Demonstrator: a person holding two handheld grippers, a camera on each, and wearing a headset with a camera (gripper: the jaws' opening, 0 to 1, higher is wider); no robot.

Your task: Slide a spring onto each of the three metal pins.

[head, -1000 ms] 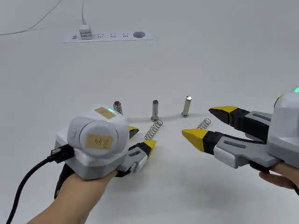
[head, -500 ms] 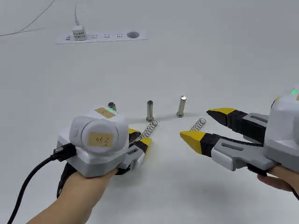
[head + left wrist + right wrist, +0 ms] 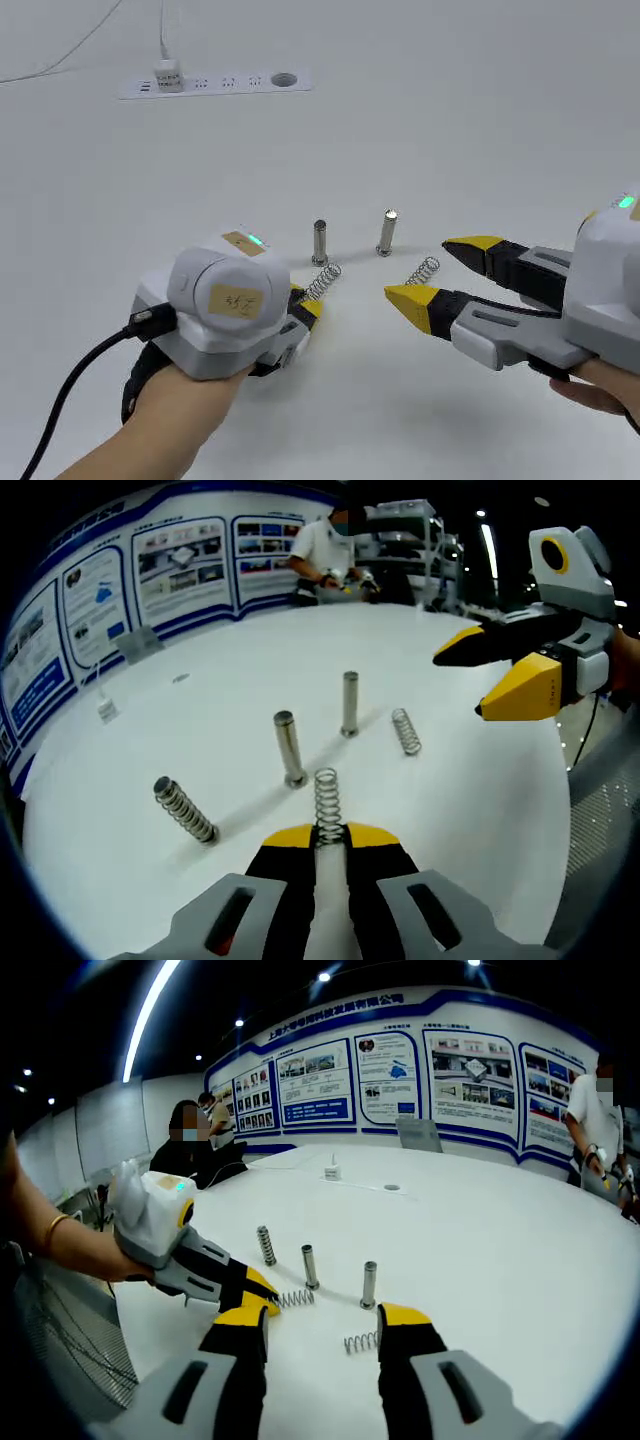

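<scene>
My left gripper point(image 3: 305, 305) is shut on the near end of a spring point(image 3: 322, 282), which points toward the middle pin point(image 3: 319, 243). In the left gripper view the held spring point(image 3: 327, 798) stands between the yellow tips, just short of that bare pin point(image 3: 289, 748). A second bare pin point(image 3: 387, 232) stands to its right. A third pin point(image 3: 185, 810) at the left carries a spring. A loose spring point(image 3: 424, 270) lies on the white table between the fingers of my open right gripper point(image 3: 435, 270). The right gripper view shows the loose spring point(image 3: 362, 1342) just ahead of its tips.
A white power strip point(image 3: 215, 82) with a plug and cable lies at the far left of the table point(image 3: 480, 120). The left gripper's black cable point(image 3: 70, 400) trails toward me. People stand at the far table edge point(image 3: 330, 550).
My left gripper has shifted a little to the right with the spring, and its body now hides the pin that carries a spring. The right gripper has edged slightly closer to the loose spring.
</scene>
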